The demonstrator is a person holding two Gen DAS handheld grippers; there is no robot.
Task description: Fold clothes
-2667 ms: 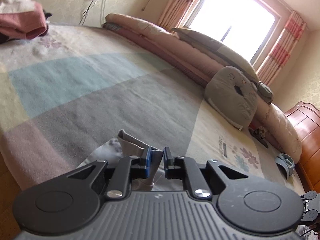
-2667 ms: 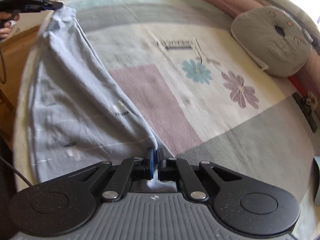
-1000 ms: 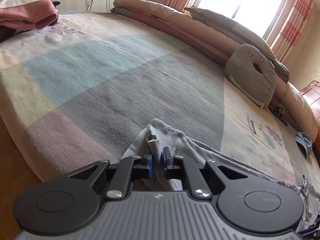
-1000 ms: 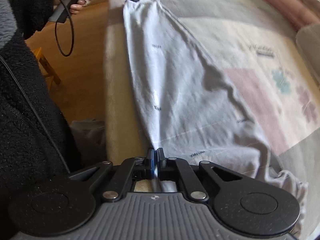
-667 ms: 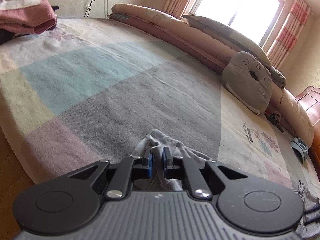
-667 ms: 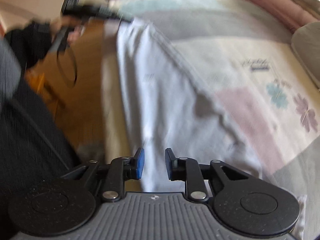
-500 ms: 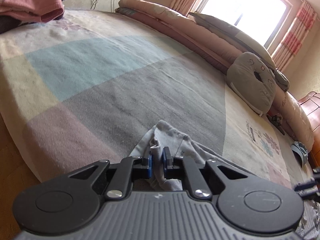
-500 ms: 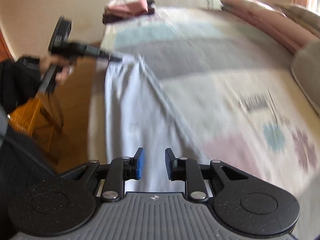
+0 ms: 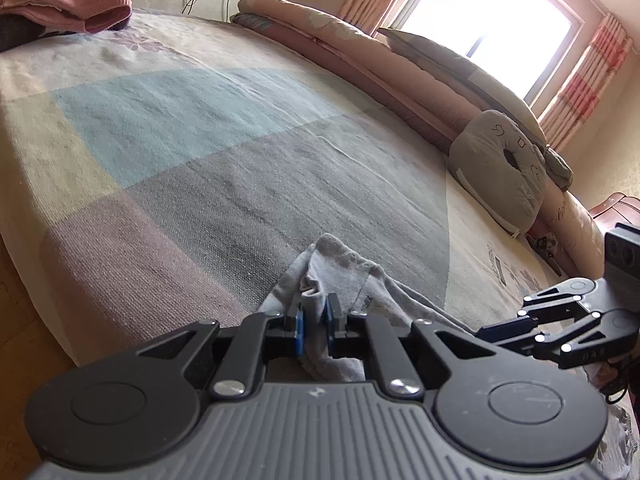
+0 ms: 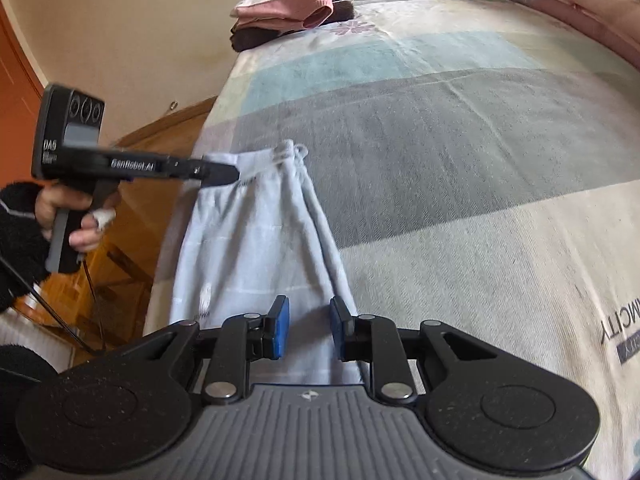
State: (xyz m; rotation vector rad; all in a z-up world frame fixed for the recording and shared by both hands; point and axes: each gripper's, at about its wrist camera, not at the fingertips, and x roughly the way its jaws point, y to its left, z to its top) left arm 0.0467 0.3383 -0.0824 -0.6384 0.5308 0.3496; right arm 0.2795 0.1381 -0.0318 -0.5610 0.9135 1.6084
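Grey garment point(image 10: 256, 240) lies along the bed point(image 10: 440, 152) edge, its waistband pinched by the left hand-held gripper point(image 9: 313, 322); the right hand-held gripper point(image 10: 306, 326), jaws parted and empty, should close squarely on the cloth below it before folding.

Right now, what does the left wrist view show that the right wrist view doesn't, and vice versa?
Left wrist only: the window with red-checked curtains, the grey cushion, and the right gripper from the side.

Right wrist only: the person's hand on the left gripper's handle, the wooden floor, and the right gripper's blue pads standing apart over the cloth.

Both: the light grey garment pinched by the left gripper, the patchwork bedspread, and the pink folded stack.
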